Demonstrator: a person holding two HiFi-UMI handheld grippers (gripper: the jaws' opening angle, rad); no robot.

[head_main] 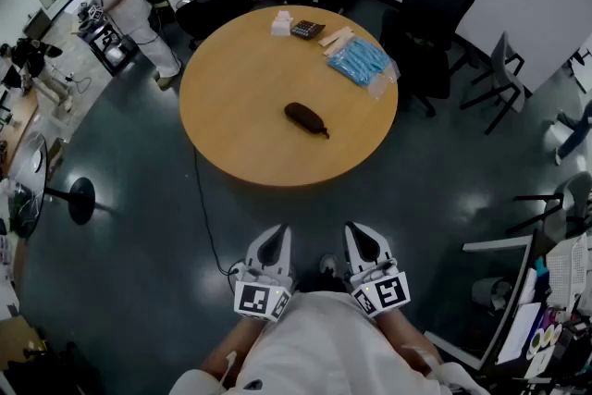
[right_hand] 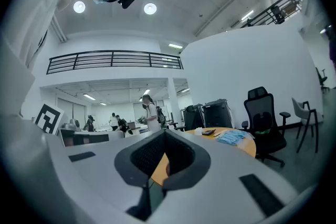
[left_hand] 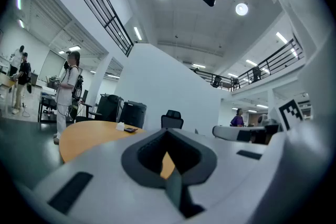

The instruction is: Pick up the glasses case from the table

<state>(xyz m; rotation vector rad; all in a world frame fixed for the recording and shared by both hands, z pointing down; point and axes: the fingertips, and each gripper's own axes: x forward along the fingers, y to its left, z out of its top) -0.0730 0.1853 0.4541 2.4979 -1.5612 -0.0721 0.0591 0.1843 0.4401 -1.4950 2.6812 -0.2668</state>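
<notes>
On the round table [head_main: 231,139], a little toward its near-right part, the glasses case [head_main: 306,118] lies flat: dark, elongated, set on a diagonal. It touches nothing else. The clutter sits well apart at the far edge: white box [head_main: 281,23], calculator [head_main: 307,30], blue packet [head_main: 361,62].

Tools: left gripper [head_main: 275,241] and right gripper [head_main: 363,239] are side by side at the bottom of the head view, close to the person's body and over bare floor [head_main: 139,245]. Both point level toward the table. Each gripper's own view shows its jaws brought together with nothing between them (only a slice of orange tabletop shows through the gap behind the tips). The case shows in neither gripper view.

Step in hand, as judged: the start position, before any approach. Neither tool is near the table and the case is untouched.

Next move calls for:
- closing the stretch of floor to the near table edge;
- choosing one gripper (the right seems the shorter reach, since the case lies slightly to that side);
- parting its jaws before arrival and tipping it down from level;
- lining the jaws across the case's narrow width, not along its length, given the diagonal lie.

Risk noted: the case is low and rounded, so a shallow bite may slip off.
</notes>
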